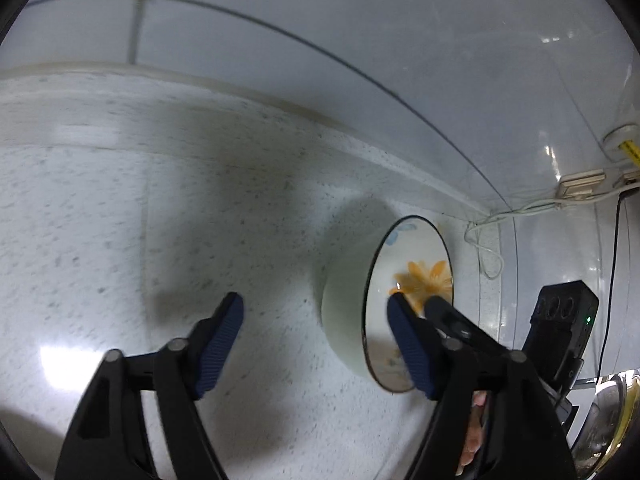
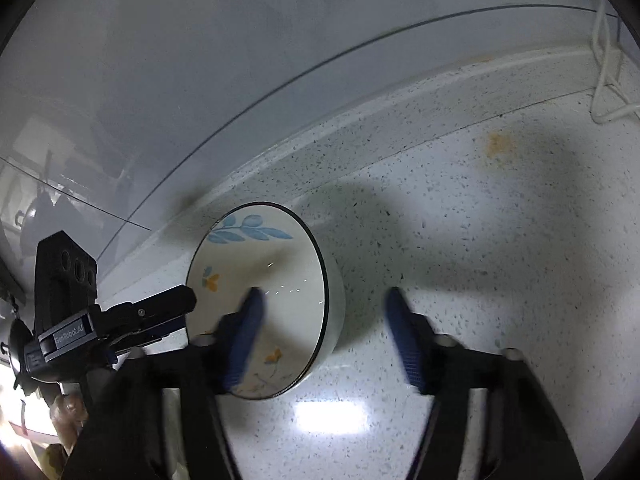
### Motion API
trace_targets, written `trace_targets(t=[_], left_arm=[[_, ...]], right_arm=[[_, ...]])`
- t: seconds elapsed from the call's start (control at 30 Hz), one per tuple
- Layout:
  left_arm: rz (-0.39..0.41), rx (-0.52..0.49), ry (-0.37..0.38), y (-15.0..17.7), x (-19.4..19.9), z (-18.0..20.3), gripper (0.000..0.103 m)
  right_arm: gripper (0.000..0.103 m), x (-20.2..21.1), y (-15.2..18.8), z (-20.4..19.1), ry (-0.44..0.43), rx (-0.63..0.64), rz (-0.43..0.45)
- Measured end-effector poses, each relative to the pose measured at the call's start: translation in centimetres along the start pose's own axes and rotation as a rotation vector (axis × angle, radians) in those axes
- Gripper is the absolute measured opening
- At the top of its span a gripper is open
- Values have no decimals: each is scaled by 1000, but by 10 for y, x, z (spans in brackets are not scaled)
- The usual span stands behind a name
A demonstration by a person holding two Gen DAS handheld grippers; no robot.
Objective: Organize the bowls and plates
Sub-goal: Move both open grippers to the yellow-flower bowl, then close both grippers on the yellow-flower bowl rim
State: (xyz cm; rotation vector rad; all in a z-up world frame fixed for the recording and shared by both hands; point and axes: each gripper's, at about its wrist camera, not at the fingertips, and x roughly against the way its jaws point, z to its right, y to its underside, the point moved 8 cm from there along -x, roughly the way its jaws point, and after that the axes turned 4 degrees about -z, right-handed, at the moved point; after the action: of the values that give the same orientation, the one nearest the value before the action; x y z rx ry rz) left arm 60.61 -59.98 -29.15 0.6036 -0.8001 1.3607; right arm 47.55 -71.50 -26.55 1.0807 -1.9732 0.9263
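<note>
the left gripper (image 1: 314, 318) hangs over a speckled white counter (image 1: 120, 220) with its blue-padded jaws spread apart and nothing between them. just to the right of its right finger (image 1: 408, 344) sits a white bowl (image 1: 404, 280) with a dark rim, an orange flower and a blue leaf painted inside; the finger's tip overlaps the bowl's opening in the left wrist view, though whether it touches cannot be told. a second black finger tip, belonging to the other tool, shows beside it over the bowl's inside.

in the right wrist view the right gripper (image 2: 324, 312) also stands with its jaws apart, its pads blurred. the left pad (image 2: 246, 332) lies over the inside of the bowl (image 2: 256, 264) and the right pad (image 2: 404, 332) is outside it, so the bowl's near wall is between them, not visibly pinched. the left tool's black body reaches in from the left, its tip near the bowl's rim.

the bowl rests on the counter (image 2: 500, 240) close to the back edge, where a grey tiled wall (image 1: 360, 20) rises. farther right, a white cord (image 1: 492, 248) loops on the counter and a wall socket (image 1: 580, 186) sits above it.
</note>
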Motion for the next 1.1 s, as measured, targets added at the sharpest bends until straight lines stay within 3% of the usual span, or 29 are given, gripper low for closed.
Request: trace_targets(t=[0.07, 0.2, 0.4, 0.7, 0.9, 1.1], left_arm=[[-27, -2, 14, 2, -12, 1, 42], [-64, 22, 71, 10, -27, 5, 23], [-102, 109, 104, 34, -32, 0, 23], [-126, 142, 127, 111, -5, 3, 23], [-115, 137, 178, 170, 44, 11, 24], [-20, 139, 160, 197, 138, -17, 24]], right_arm=[[17, -7, 2, 1, -10, -8, -13], [16, -4, 9, -2, -41, -5, -13], [14, 2, 34, -3, -6, -14, -37], [13, 37, 108, -15, 38, -6, -47], [12, 82, 156, -61, 39, 12, -20], [12, 103, 184, -147, -4, 112, -12]])
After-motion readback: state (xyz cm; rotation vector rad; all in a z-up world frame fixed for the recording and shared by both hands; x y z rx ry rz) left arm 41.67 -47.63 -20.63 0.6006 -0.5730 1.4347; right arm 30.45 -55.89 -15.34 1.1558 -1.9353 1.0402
